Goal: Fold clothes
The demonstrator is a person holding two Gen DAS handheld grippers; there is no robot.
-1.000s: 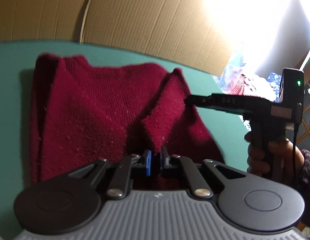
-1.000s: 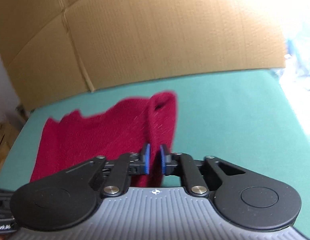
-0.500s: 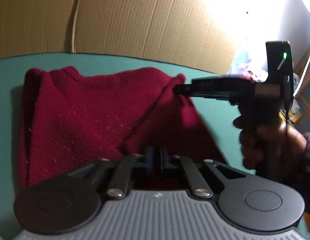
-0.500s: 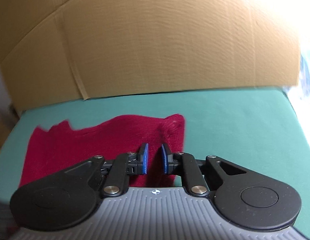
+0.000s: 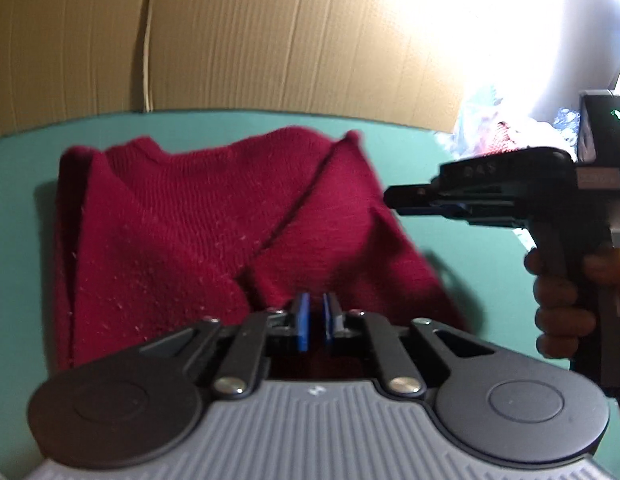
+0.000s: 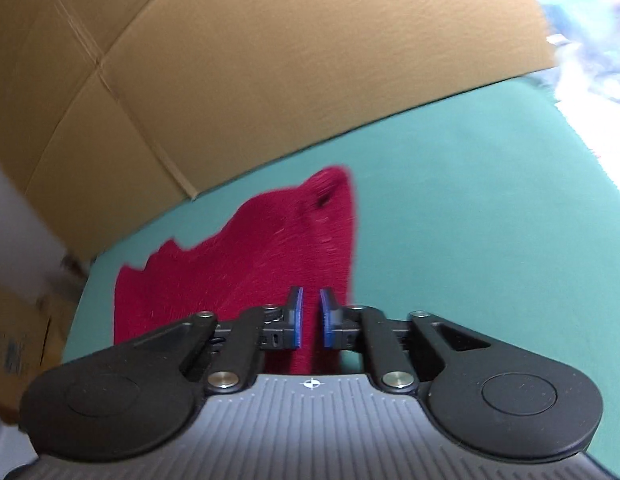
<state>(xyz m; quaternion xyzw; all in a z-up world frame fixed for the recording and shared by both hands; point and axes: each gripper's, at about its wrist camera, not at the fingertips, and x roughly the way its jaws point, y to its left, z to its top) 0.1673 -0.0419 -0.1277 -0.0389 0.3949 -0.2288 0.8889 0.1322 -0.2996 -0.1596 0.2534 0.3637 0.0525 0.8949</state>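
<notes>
Left wrist view, item one: a dark red knitted sweater lay partly folded on the green table, its right sleeve turned in across the body. Item two: your left gripper stood at the sweater's near edge, blue pads a narrow gap apart; whether they pinched cloth, you could not tell. Item three: your right gripper hung just right of the sweater, clear of it, held in your right hand. Right wrist view: its jaws were opening, nothing gripped between them, red knit below. Item four: cardboard sheets stood along the table's far edge.
</notes>
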